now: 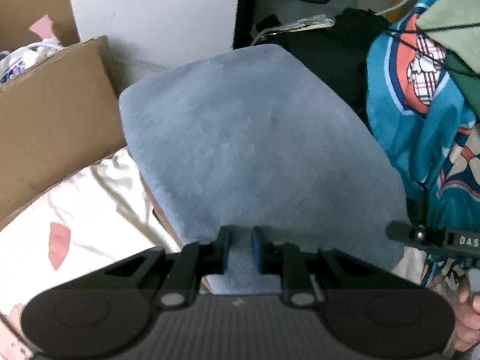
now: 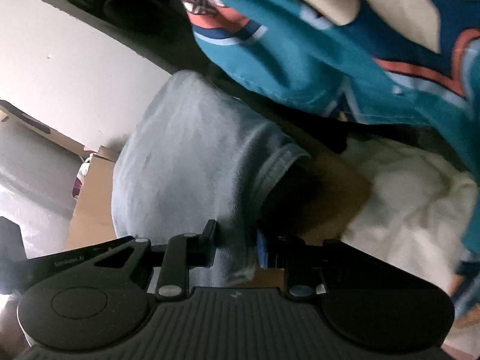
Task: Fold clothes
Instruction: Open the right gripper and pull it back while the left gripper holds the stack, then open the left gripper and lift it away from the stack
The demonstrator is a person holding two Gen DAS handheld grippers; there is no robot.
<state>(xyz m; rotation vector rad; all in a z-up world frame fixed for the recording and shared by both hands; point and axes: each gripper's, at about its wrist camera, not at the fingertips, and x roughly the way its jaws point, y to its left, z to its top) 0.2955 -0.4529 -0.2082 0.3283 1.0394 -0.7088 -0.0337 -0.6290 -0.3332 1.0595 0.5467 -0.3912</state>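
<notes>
Bedding [image 1: 75,198], pale with pink marks, lies low on your left, with a box [image 1: 54,114] behind it and a teal print cloth [image 1: 420,138] on your right. Between them hangs the task's thing, a blue-grey garment [image 1: 255,138], held up in the air and spread wide in the left view; in the right view its hemmed edge [image 2: 282,162] curls free. You seem to be carrying a held edge across for a fold: keep both grips level, keep the cloth taut between them so it does not sag, and watch that the loose hem does not tuck under. Your left tool [image 1: 241,250] is nearly closed, pinching a narrow strip of the garment. Your right tool [image 2: 237,246] is likewise clamped on a thicker bunch of it.
</notes>
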